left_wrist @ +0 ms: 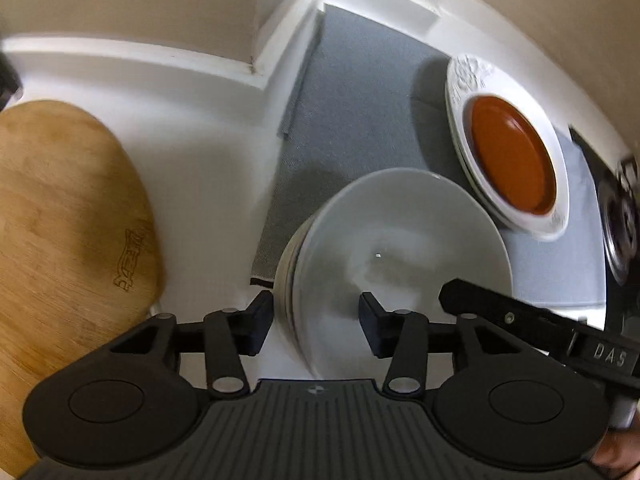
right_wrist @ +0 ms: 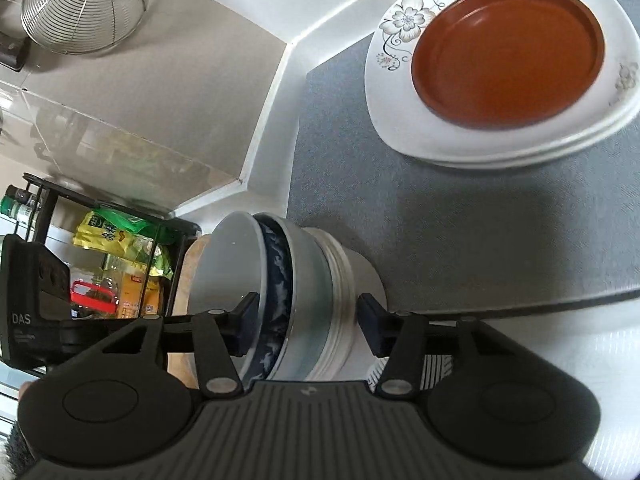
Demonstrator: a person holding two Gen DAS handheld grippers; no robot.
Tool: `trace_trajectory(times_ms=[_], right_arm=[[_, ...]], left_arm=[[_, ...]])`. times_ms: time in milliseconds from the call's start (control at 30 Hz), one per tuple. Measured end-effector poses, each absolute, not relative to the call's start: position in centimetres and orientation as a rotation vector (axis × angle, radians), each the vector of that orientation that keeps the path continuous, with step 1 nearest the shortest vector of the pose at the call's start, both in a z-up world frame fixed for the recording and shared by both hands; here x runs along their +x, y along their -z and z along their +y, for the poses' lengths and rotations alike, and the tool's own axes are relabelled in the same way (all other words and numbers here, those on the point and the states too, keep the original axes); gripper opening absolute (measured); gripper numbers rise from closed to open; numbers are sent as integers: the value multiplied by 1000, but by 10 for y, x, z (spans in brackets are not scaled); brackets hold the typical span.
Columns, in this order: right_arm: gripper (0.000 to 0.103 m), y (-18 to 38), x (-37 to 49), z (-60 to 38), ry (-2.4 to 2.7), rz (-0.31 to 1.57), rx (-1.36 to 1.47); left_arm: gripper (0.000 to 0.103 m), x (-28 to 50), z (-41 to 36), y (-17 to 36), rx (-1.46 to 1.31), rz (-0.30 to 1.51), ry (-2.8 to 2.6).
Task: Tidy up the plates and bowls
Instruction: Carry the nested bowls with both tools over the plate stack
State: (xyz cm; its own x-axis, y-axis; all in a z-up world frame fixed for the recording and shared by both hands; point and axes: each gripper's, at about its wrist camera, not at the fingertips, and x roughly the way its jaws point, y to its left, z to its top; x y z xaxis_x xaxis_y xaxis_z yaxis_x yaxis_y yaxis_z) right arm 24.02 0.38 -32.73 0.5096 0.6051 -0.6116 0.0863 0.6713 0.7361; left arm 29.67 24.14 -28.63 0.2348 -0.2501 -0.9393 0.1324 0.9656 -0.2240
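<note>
Grey mat [right_wrist: 460,216] spread across a white counter [left_wrist: 192,152], long side running away toward the back corner. On the mat's far right, white flowered plates [right_wrist: 404,92] stacked flat, oval in outline, long axis slanting across the mat; brown dish [right_wrist: 508,64] lying face up in the top plate, nothing in it. At the mat's near left edge, nested stack of bowls [left_wrist: 392,240], mouths facing up: pale grey-white bowl on top, blue-patterned bowl [right_wrist: 276,280] under it, plainer pale bowls below; top bowl holding nothing. Wooden board [left_wrist: 68,232] flat on the counter well left of the bowls. Left gripper [left_wrist: 316,320] pointing steeply down over the stack's near rim, fingers roughly half apart, one finger outside the bowl wall and one inside, neither pad visibly pressing. Right gripper [right_wrist: 304,320] straddling the stack's rims from the other side, fingers likewise about half apart, left pad against or just beside the inner wall of the top bowl, right pad clear of the stack; grip not certain.
</note>
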Motion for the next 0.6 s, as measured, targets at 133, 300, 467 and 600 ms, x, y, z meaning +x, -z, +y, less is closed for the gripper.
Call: trace_trajectory(times_ms=[133, 300, 467, 600], right_arm=[[56, 323, 240, 8, -333, 1017, 768], [55, 321, 234, 6, -295, 1020, 776], [54, 314, 232, 6, -278, 1010, 768], [53, 312, 233, 4, -272, 1011, 747]], left_arm=[[44, 291, 233, 281, -38, 1286, 249], [36, 291, 229, 276, -5, 1287, 267], [29, 284, 219, 270, 41, 1266, 266], [29, 284, 218, 271, 33, 1273, 273]])
